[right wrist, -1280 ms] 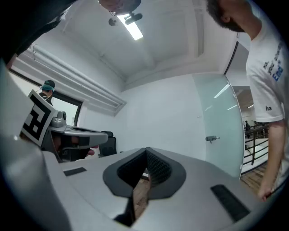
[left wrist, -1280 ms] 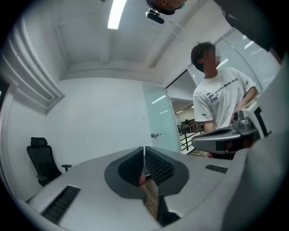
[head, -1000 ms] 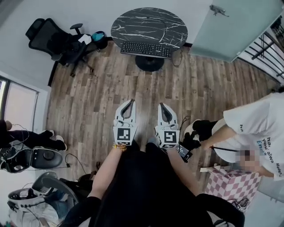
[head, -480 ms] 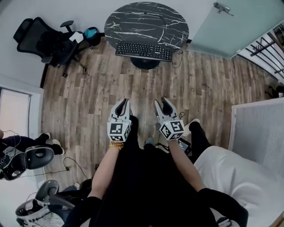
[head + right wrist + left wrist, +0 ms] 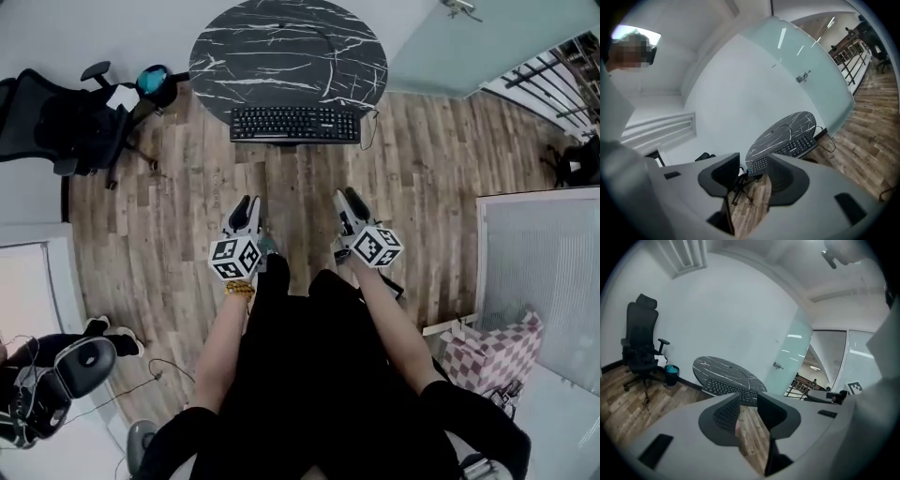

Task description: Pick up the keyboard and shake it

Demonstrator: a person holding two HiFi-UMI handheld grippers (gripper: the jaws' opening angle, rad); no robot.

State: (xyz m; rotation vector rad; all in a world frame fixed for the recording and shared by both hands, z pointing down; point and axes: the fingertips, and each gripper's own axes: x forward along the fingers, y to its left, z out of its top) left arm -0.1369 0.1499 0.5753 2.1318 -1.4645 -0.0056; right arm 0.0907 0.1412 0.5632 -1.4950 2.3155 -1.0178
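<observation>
A black keyboard [image 5: 295,123] lies at the near edge of a round black marble table [image 5: 286,52], its cable hanging off the right end. Both grippers hover over the wooden floor, well short of the table and pointing toward it. My left gripper [image 5: 250,203] and right gripper [image 5: 344,197] have just been opening, and nothing sits between their jaws. In the left gripper view the keyboard [image 5: 726,388] shows beyond the parted left gripper [image 5: 747,401]. In the right gripper view the keyboard [image 5: 790,150] lies past the wider-parted right gripper [image 5: 753,171].
A black office chair [image 5: 66,117] and a teal bin [image 5: 150,80] stand left of the table. A frosted glass door [image 5: 441,37] and a railing [image 5: 553,75] are at the back right. A white partition [image 5: 539,272] and a pink checkered cloth [image 5: 487,361] are on the right.
Both grippers have moved forward toward the table, rolled outward, and their jaws have parted. The table and keyboard now sit closer. The person in white at the right is out of view.
</observation>
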